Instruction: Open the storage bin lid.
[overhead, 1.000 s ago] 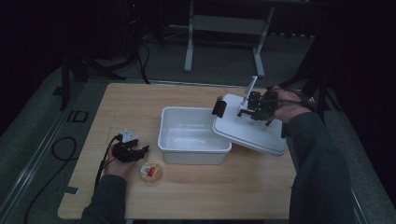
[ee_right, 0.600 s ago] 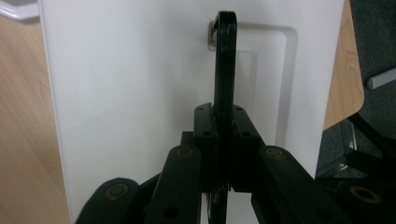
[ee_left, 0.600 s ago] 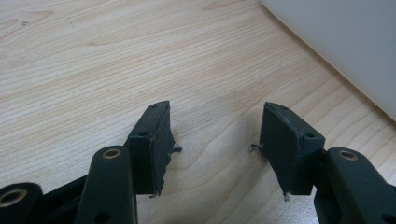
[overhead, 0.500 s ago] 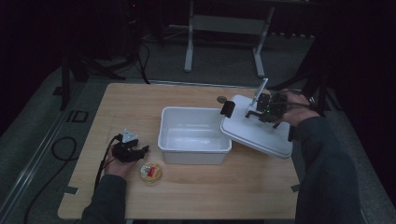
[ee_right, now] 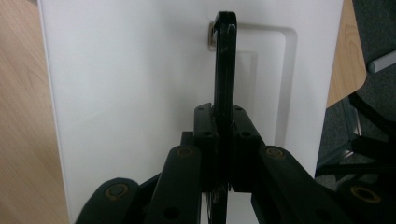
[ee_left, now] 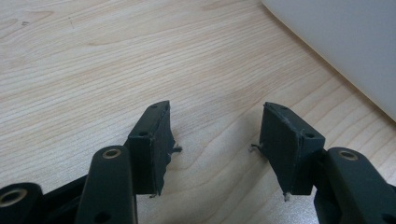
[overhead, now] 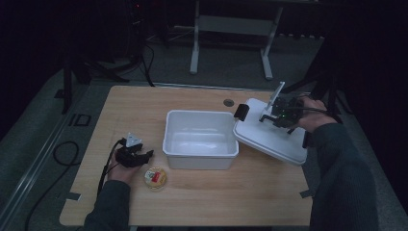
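One white lid [overhead: 269, 137], stiff, light and likely slick, rests tilted against the tub [overhead: 200, 139] on the table [overhead: 216, 202]; the right claw [ee_right: 223, 116] pinches its black handle [ee_right: 225, 60], the best hold. Left claw [ee_left: 215, 144] spread, idle.

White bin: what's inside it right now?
The white bin looks empty; its floor shows bare. The lid, off to its right, covers none of it.

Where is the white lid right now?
In the high view the white lid sits tilted at the table's right side, one edge against the white bin, held by its black handle in the right tool.
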{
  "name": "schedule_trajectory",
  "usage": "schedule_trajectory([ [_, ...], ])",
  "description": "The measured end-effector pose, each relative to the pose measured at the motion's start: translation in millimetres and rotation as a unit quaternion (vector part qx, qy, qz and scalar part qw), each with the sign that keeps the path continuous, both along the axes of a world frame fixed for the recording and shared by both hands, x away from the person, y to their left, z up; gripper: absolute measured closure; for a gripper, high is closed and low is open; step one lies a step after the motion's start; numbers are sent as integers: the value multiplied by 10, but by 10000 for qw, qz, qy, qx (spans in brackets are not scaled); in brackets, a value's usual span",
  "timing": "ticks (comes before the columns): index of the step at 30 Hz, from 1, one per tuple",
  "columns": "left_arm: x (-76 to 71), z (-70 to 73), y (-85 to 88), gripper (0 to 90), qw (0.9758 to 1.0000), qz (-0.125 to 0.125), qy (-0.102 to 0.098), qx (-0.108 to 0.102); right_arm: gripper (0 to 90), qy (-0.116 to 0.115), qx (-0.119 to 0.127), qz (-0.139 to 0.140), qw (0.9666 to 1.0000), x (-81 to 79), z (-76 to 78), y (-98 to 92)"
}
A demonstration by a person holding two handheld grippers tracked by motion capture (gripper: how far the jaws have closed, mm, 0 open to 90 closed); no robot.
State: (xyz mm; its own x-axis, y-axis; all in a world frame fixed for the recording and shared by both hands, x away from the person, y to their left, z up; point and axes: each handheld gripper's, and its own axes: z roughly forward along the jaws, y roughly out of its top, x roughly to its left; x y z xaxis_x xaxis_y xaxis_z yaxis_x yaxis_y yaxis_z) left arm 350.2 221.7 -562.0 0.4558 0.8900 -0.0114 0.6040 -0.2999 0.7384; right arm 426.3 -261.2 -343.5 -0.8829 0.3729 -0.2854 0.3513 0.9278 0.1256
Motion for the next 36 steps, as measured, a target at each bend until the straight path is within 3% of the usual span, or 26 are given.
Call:
schedule_trajectory([
  [16,0,-2,-2,439,10000,6,-10,-7,841,22,26,-201,9998,-25,-74,-184],
  [36,1,-2,-2,438,10000,4,-13,-1,841,188,5,-339,9992,-27,-346,-285],
])
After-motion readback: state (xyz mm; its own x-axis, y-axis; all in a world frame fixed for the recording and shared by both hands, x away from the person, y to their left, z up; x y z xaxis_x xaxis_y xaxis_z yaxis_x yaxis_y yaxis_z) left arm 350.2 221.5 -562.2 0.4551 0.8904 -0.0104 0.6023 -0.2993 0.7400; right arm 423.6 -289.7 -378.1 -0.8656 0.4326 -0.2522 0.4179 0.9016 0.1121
